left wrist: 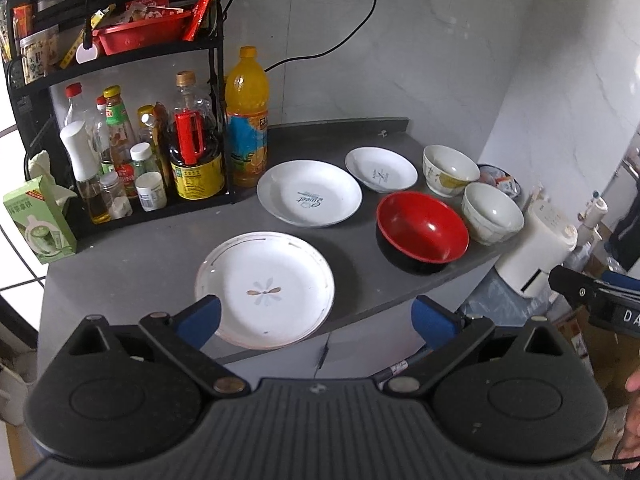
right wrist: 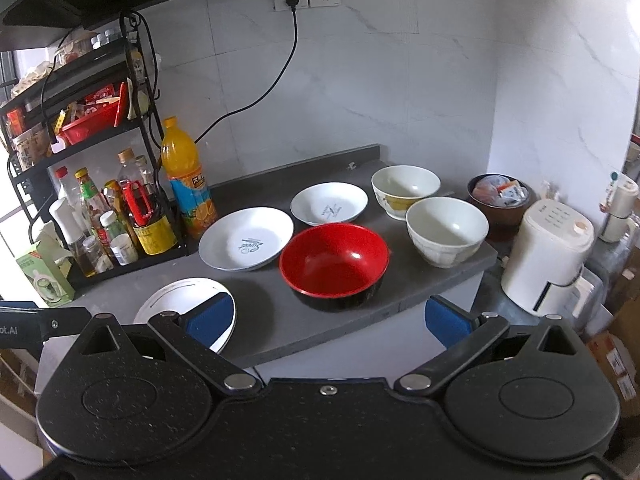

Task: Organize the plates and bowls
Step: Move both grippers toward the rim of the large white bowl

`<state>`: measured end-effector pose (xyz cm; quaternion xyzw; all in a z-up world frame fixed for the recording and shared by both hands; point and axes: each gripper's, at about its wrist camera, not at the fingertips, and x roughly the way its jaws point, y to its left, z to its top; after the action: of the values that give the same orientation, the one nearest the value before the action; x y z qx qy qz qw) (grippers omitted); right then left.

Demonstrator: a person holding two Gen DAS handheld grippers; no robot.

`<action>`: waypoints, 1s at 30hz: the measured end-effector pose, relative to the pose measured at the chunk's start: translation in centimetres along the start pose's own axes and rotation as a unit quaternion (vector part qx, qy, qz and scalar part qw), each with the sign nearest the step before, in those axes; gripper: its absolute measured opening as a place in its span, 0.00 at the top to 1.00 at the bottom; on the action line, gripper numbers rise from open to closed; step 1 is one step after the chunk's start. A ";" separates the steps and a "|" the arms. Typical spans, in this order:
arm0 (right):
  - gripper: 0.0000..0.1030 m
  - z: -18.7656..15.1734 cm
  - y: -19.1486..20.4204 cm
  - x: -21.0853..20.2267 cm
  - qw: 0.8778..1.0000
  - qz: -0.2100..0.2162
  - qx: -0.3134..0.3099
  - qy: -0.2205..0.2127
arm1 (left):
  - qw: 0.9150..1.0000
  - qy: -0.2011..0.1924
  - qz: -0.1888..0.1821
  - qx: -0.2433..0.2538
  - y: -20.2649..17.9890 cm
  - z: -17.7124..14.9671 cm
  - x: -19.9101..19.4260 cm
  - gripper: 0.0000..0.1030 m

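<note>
The grey counter [left wrist: 160,256] carries all the crockery, spread out singly, so by the look of it no stacking has begun. Largest is the flower plate [left wrist: 266,288] at the near edge; behind it the lettered plate [left wrist: 309,192], then the red bowl [right wrist: 334,260] right of centre. Further right stand two white bowls, the near white bowl [right wrist: 447,231] and the far white bowl [right wrist: 405,190], with a small plate [right wrist: 329,204] at the back between. The left gripper [left wrist: 316,320] hangs with jaws wide and empty over the flower plate's near rim; the right gripper [right wrist: 330,320] is likewise spread, holding nothing, before the red bowl.
</note>
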<state>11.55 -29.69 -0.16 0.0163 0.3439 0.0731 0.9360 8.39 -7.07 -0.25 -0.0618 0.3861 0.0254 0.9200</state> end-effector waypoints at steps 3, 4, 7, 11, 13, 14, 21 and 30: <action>0.00 0.7 -1.9 0.9 1.000 0.009 -0.006 0.003 | 1.000 -0.006 0.008 -0.007 -1.8 0.6 0.7 0.02; 0.00 0.9 -2.5 1.1 1.000 0.014 -0.005 0.003 | 1.000 -0.007 0.012 -0.010 -2.5 0.8 0.9 0.02; 0.00 1.6 -4.3 1.9 1.000 0.024 -0.007 0.003 | 1.000 -0.013 0.017 -0.023 -4.3 1.2 1.6 0.02; 0.00 2.6 -6.4 2.7 0.999 0.028 -0.021 0.005 | 0.999 -0.009 0.026 -0.040 -6.5 1.6 2.8 0.03; 0.00 3.1 -7.4 3.2 0.999 0.028 -0.024 0.007 | 0.999 -0.007 0.030 -0.044 -7.6 1.8 3.3 0.03; 0.00 3.2 -8.0 3.4 0.999 0.029 -0.024 0.007 | 0.999 -0.007 0.031 -0.044 -8.1 1.9 3.4 0.03; 0.01 4.0 -10.8 4.8 0.999 0.028 -0.018 0.003 | 0.998 -0.008 0.033 -0.051 -11.1 2.9 5.2 0.05; 0.15 4.7 -13.5 7.7 1.000 0.014 0.003 0.004 | 0.999 -0.001 0.020 -0.032 -14.3 4.5 9.4 0.18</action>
<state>22.09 -41.82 -2.57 0.0232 0.3479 0.0850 0.9334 19.53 -20.69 -2.47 -0.0829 0.3856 0.0562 0.9172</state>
